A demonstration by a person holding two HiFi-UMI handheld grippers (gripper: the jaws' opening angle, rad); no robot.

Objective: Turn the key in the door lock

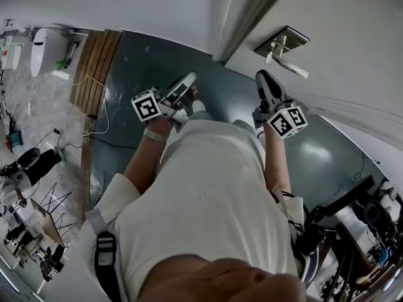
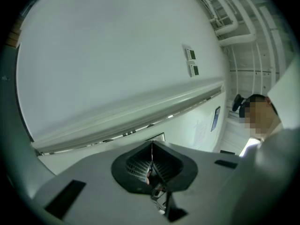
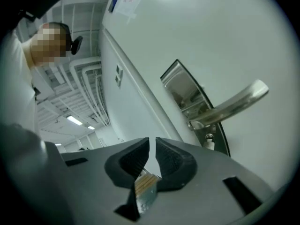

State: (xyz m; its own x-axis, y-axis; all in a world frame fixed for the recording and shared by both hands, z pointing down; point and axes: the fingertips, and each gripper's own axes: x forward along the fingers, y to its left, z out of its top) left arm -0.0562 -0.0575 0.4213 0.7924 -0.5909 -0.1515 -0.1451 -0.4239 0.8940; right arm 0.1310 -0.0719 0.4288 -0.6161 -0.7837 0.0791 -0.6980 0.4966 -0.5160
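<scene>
**Key in the lock, clear of my shut fingers**

My right gripper [image 3: 152, 145] has its fingers [image 3: 132, 159] pressed together, with nothing pinched between them. In the right gripper view the key [image 3: 209, 141] sits in the lock at the foot of the plate [image 3: 180, 86], just under the root of the handle [image 3: 234, 103]. It lies at about 3 o'clock from my fingertips and apart from them. In the head view this gripper points toward the door [image 1: 352, 36], and the key hangs at 12 o'clock from its tips, near but not touching. My left gripper [image 2: 151, 149] is also closed tight on nothing and faces a bare white wall [image 2: 117, 55]. In the head view it sits at 9 o'clock from the right one, well apart from the key.
</scene>
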